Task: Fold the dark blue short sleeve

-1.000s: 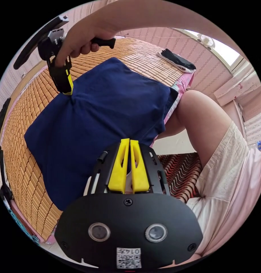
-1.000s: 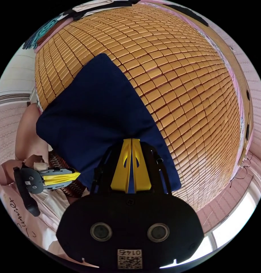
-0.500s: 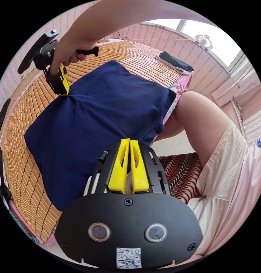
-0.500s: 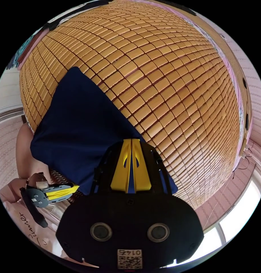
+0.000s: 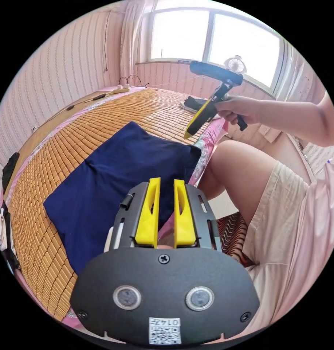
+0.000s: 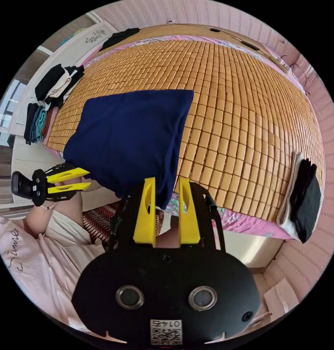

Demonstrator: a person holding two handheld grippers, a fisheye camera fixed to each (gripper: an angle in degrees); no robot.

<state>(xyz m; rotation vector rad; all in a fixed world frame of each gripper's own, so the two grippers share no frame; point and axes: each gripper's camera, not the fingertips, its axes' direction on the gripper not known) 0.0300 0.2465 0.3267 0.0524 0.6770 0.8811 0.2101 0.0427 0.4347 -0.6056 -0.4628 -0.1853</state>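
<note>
Both grippers, left [image 5: 166,182] and right [image 6: 164,181], hang parted and empty off the folded shirt [image 5: 116,178] on the mat [image 6: 232,109]; the right view adds stacked clothes [image 6: 46,98].

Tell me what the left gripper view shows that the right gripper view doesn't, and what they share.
Left gripper view alone: a bright window, a small fan on its sill, and a power strip at the mat's far edge.

Right gripper view alone: stacks of clothes beyond the mat's far end.

Both: the folded dark blue shirt on the bamboo mat, a black and white folded pile, and both grippers, open and empty.
</note>
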